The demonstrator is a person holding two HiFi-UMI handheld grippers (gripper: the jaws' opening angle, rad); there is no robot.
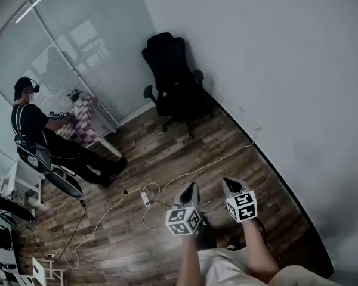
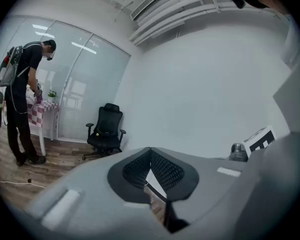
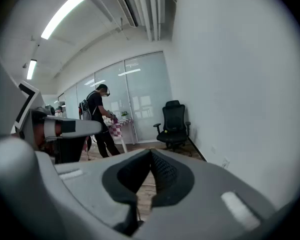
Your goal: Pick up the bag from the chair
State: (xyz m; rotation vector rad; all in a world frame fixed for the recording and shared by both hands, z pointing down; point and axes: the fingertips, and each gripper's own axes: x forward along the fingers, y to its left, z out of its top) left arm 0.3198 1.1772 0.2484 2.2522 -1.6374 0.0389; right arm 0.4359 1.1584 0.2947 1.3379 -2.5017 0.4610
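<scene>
My left hand-held gripper [image 2: 150, 153] has its jaws closed tip to tip with nothing between them, and my right hand-held gripper [image 3: 151, 154] is closed and empty in the same way. In the head view both sit side by side just in front of my body, forearms bent and tucked in, each pointing forward and tilted a little down toward the wooden floor [image 1: 167, 154]. A white cable [image 1: 194, 171] and a power strip [image 1: 146, 198] lie on the floor just ahead of them. The black office chair [image 1: 173, 76] stands well apart from both, against the white wall [image 1: 274, 70] near the glass partition [image 1: 77, 46]. I cannot make out the bag on it: the seat area is dark and bulky, so a dark bag may lie there. Another person [image 1: 39, 133] works at a worktop [image 1: 101, 127] covered by a checked cloth [image 1: 77, 127], off to the left. I judge the task not yet begun: nothing is grasped, and reaching the chair, opening the jaws and taking the bag all remain
</scene>
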